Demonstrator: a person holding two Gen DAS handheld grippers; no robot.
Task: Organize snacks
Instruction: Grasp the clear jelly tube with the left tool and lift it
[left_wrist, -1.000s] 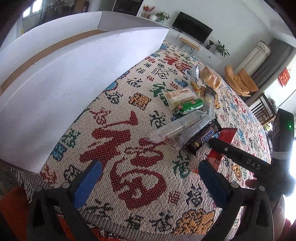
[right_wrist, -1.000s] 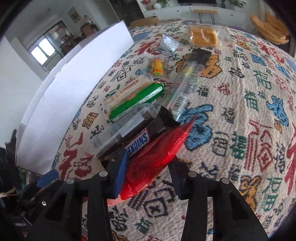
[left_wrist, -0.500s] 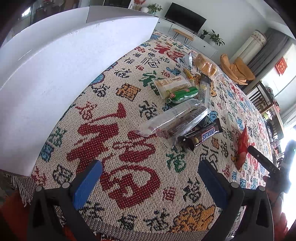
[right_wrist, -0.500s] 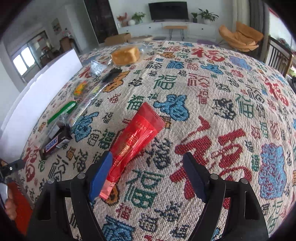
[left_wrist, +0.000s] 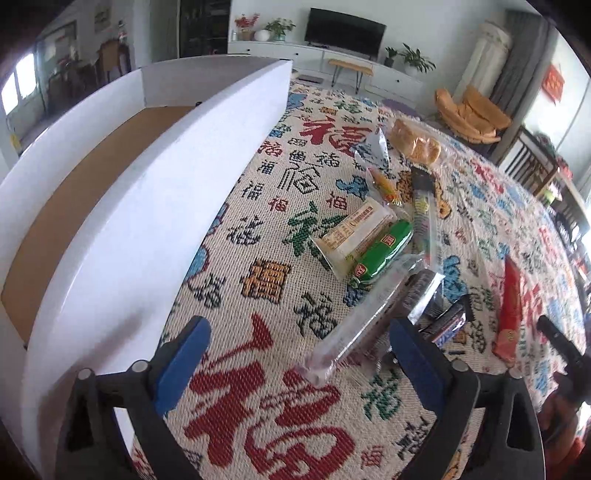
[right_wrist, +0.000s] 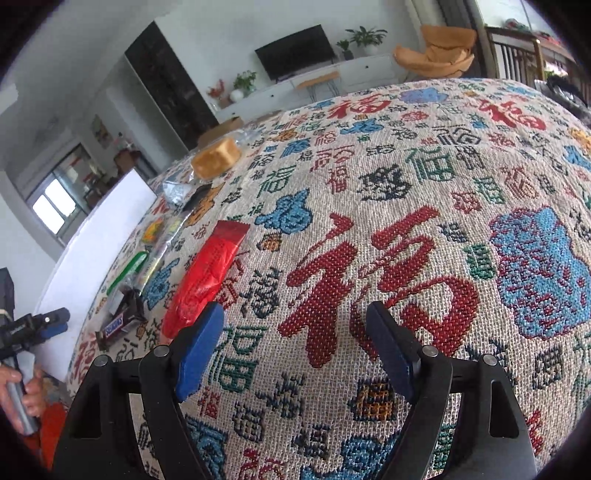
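The red snack packet (right_wrist: 207, 277) is seen lying free on the patterned cloth-covered surface (right_wrist: 424, 221), just beside the spread, empty fingers of the right gripper (right_wrist: 295, 343), while the left gripper (left_wrist: 295, 354), its fingers lately narrowed yet spread, is held over clear-wrapped snack bars (left_wrist: 369, 314).

Setting: home living room. Far wall: flat television (left_wrist: 345, 27) on a low white cabinet (left_wrist: 317, 55) with potted plants (left_wrist: 413, 59) and a vase of red flowers (left_wrist: 245, 24). Orange lounge chair (left_wrist: 467, 112) at far right. Worktop draped in woven cloth (right_wrist: 388, 206) with Chinese characters.
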